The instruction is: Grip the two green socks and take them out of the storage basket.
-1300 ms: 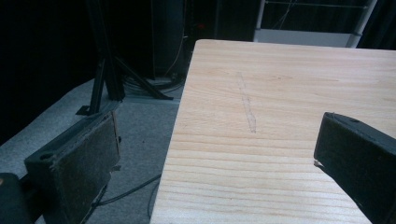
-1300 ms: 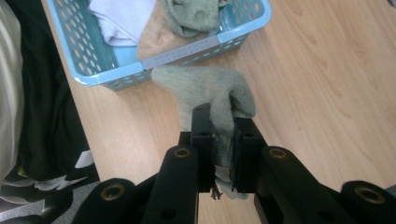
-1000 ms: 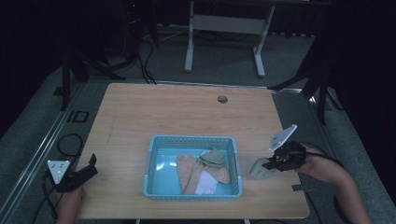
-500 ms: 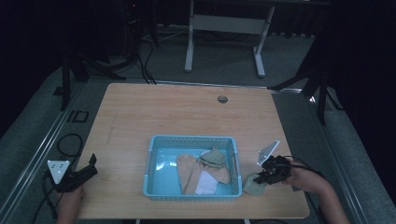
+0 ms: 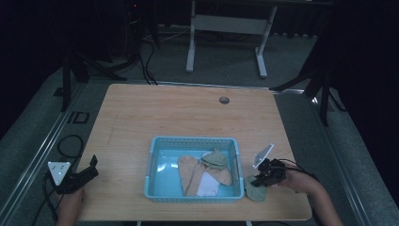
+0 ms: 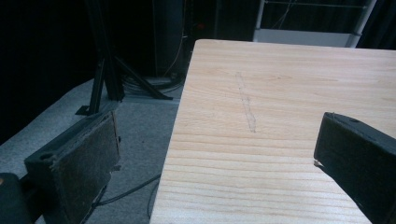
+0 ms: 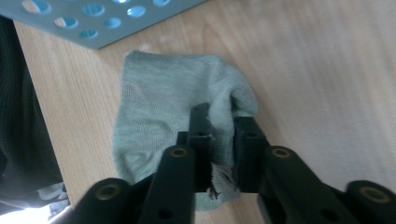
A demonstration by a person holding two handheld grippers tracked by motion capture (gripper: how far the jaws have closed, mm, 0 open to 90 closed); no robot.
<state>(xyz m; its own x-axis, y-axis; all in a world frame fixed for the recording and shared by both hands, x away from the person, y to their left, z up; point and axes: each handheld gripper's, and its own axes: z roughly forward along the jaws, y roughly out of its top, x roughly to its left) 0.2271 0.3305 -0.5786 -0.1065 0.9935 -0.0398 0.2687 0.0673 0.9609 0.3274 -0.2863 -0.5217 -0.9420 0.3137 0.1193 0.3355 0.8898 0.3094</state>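
The wooden bench [image 5: 188, 122] carries a light-blue perforated basket [image 5: 155, 160] toward its near edge, with tan and white pieces of cloth [image 5: 200, 176] piled inside. Just right of the basket's near right corner lies a small grey-green sock [image 5: 255, 192], soft knit, crumpled flat on the wood with one end bunched into a fold. It rests on the bench, outside the basket and just beside its wall.

The right gripper [image 5: 261, 181] comes down on it from the right. In the right gripper view its fingers [image 7: 200, 135] stand narrow, and they have just eased apart a touch, with the raised fold of the sock [image 7: 177, 112] pinched between them and the rest spread out beyond the tips.

At the near left corner of the bench, the left gripper [image 5: 89, 170] is held with its fingers [image 6: 86, 163] wide apart, nothing between them.
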